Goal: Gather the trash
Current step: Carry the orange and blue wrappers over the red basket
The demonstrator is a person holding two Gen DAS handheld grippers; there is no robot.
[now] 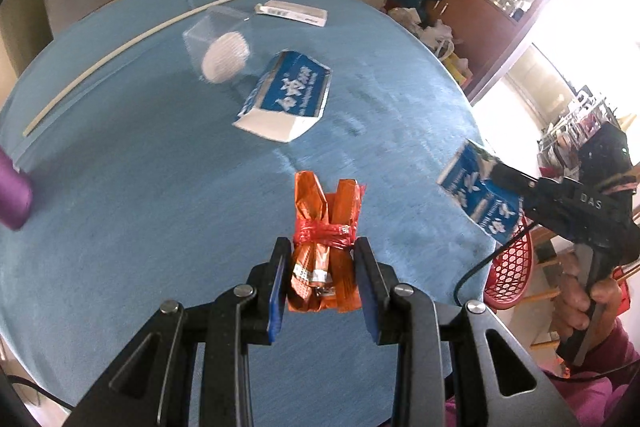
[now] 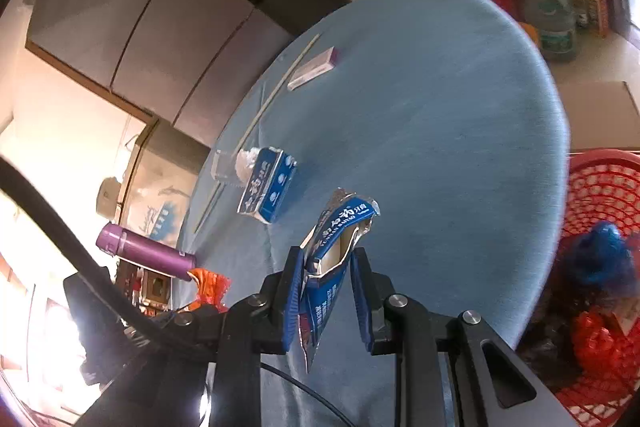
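My left gripper (image 1: 322, 247) is shut on an orange wrapper bundle (image 1: 326, 227) tied with red plastic, held above the blue table (image 1: 140, 207). My right gripper (image 2: 326, 259) is shut on a torn blue carton piece (image 2: 340, 239); that piece also shows in the left wrist view (image 1: 476, 191) over the table's right edge. A second blue and white carton (image 1: 286, 95) lies on the table, next to a clear plastic box with white paper (image 1: 218, 47). A red mesh basket (image 2: 600, 187) holding blue and red trash stands right of the table.
A long white stick (image 1: 132, 43) and a small white box (image 1: 292, 11) lie at the far side. A purple bottle (image 1: 12, 197) sits at the left edge. Fridge and cupboards stand behind, shelves and bags to the right.
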